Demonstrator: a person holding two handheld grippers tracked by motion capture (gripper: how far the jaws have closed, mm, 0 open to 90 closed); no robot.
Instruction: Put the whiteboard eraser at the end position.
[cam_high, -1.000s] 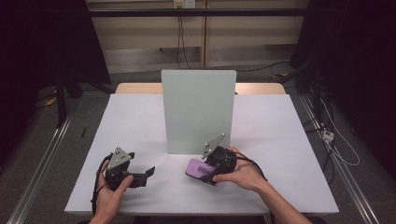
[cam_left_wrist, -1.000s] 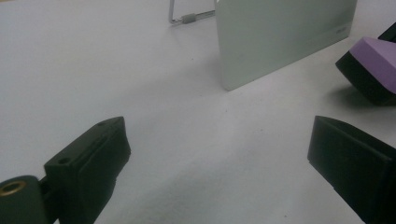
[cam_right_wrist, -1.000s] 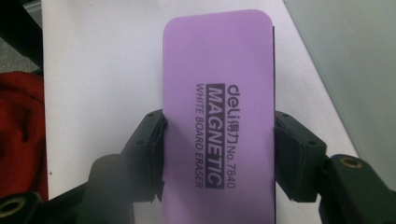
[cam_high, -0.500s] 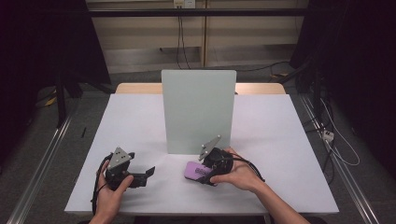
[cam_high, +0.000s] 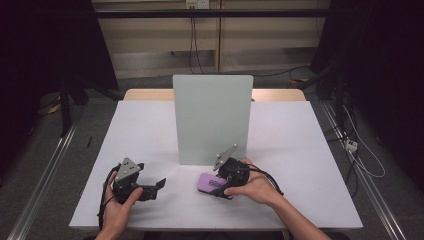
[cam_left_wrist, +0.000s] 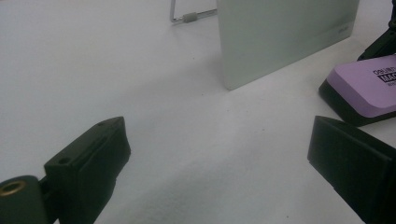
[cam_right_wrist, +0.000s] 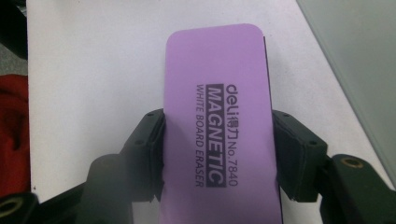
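Purple whiteboard eraser (cam_right_wrist: 217, 126) is lying flat on the white tabletop (cam_high: 300, 150), the right gripper's (cam_high: 226, 184) fingers (cam_right_wrist: 149, 140) clamping its long sides. Left gripper (cam_high: 150, 187) is resting nearby, fingers spread and empty. Behind, an upright pale-green board (cam_high: 212, 117) is standing.

In the right gripper view we lose the near end of the purple eraser (cam_right_wrist: 217, 121) past the bottom edge at 6 o'clock. In the high view, the right tool (cam_high: 220, 188) covers part of it, and its print is too small for us to read.
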